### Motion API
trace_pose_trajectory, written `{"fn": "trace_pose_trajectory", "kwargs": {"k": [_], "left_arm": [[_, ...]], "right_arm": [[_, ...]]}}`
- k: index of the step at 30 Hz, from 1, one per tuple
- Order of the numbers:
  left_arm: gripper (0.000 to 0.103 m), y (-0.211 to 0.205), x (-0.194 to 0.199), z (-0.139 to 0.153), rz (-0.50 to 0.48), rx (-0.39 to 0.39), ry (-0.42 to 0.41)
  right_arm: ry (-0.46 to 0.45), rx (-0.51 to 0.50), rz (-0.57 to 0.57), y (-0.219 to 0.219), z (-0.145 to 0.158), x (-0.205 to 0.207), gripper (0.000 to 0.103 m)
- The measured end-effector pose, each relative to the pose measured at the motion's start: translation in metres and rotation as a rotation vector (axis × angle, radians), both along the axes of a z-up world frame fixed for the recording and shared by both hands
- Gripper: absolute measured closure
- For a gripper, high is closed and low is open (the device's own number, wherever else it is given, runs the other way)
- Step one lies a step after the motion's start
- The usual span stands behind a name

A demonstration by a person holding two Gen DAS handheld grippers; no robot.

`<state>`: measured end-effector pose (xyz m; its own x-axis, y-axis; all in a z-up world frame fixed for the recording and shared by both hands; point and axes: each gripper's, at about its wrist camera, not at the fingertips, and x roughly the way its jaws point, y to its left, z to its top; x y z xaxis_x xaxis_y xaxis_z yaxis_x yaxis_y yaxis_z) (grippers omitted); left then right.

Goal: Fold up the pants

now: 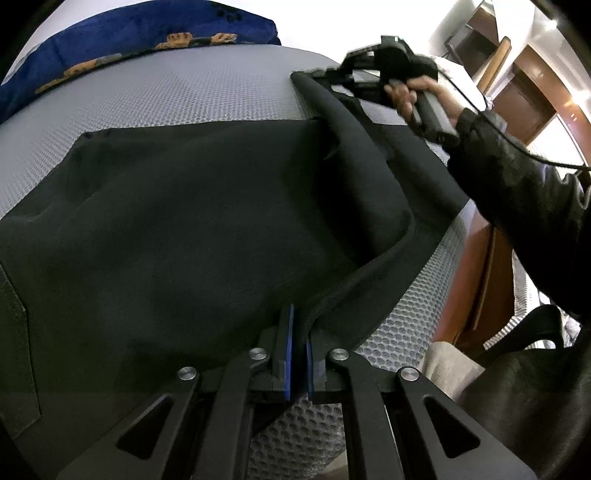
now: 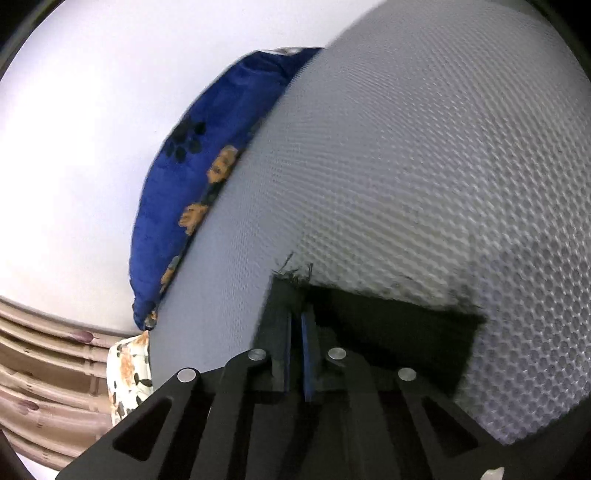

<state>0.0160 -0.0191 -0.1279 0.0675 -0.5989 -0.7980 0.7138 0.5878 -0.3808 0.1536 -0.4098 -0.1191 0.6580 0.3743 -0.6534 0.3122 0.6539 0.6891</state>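
The pants (image 1: 177, 221) lay spread dark and mostly flat on the grey mesh bed (image 1: 166, 92), one leg running toward the far right corner. The left gripper (image 1: 298, 332) was clamped on a seamed near edge. The right gripper (image 2: 297, 325), held in a hand (image 1: 410, 92), was clamped on a frayed hem corner. By appearance, both edges were secured but no fold was complete. A blue pillow (image 1: 110, 33) lay at the far edge, clear of the pants.

Both wrist cameras look steeply down along their fingers, close over the grey mesh mattress (image 1: 184, 96); shared, seemingly: mattress, blue pillow (image 2: 192, 177), black pants (image 1: 184, 229).
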Motion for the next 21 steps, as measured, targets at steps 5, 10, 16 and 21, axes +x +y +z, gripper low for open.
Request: {"fn": "trace_pose_trajectory", "kwargs": {"k": [5, 10, 16, 21], "left_arm": [[0.098, 0.004, -0.006, 0.001, 0.004, -0.018, -0.01], [0.098, 0.013, -0.01, 0.008, 0.026, -0.052, -0.036], [0.098, 0.018, -0.01, 0.012, 0.037, -0.077, -0.058], [0.098, 0.016, -0.01, 0.008, 0.008, -0.072, -0.062]], "right_arm": [[-0.105, -0.037, 0.027, 0.017, 0.063, 0.012, 0.098], [-0.238, -0.066, 0.046, 0.036, 0.135, 0.012, 0.098], [-0.329, -0.156, 0.009, 0.037, 0.183, -0.045, 0.098], [-0.246, -0.207, -0.175, -0.012, 0.156, -0.147, 0.098]]}}
